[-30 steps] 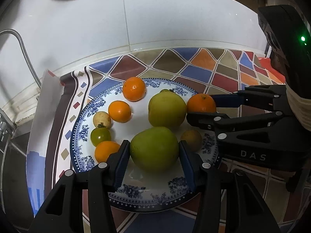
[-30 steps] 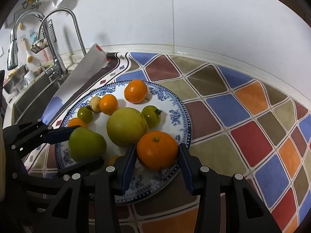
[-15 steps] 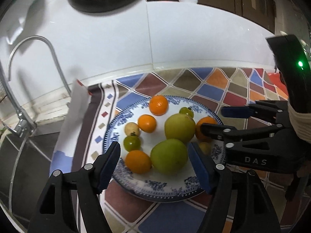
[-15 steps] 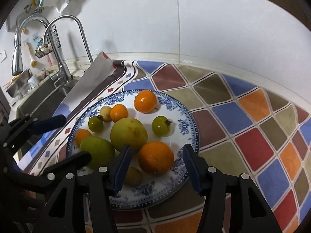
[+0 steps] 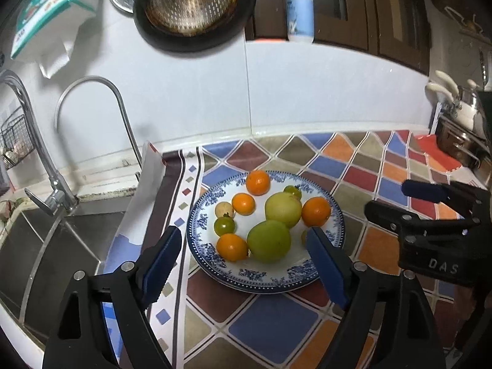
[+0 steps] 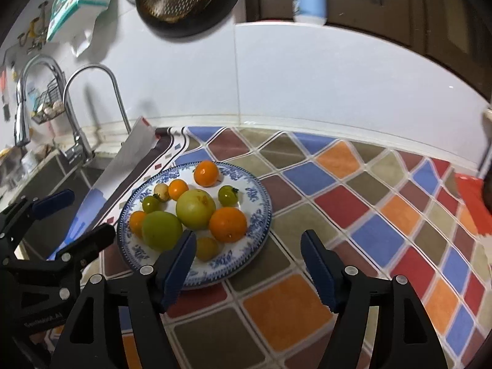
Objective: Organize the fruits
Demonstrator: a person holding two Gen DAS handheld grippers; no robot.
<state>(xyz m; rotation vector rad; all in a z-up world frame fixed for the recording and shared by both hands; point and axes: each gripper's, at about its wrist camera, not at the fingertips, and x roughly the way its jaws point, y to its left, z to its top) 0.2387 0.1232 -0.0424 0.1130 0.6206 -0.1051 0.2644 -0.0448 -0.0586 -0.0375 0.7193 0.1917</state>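
Note:
A blue-and-white plate (image 5: 336, 212) (image 6: 261, 215) on the tiled counter holds several fruits: a green apple (image 5: 269, 240) (image 6: 161, 230), a yellow-green apple (image 5: 283, 209) (image 6: 196, 209), oranges (image 5: 315, 211) (image 6: 228, 224), small green tomatoes (image 5: 224, 226) (image 6: 228, 195). My left gripper (image 5: 246, 264) is open and empty, above the plate's near edge. My right gripper (image 6: 249, 264) is open and empty, near the plate's front right; it also shows in the left wrist view (image 5: 430, 203).
A sink (image 5: 46, 246) with two taps (image 5: 123, 117) lies left of the plate. A paper sheet (image 5: 144, 190) hangs at the sink edge. A colander (image 5: 190, 0) and soap bottle (image 5: 299, 3) sit above the white wall. Pots (image 5: 461, 123) stand at far right.
Both grippers opened, letting go of the green apple and the orange on the plate, and pulled back and up away from it.

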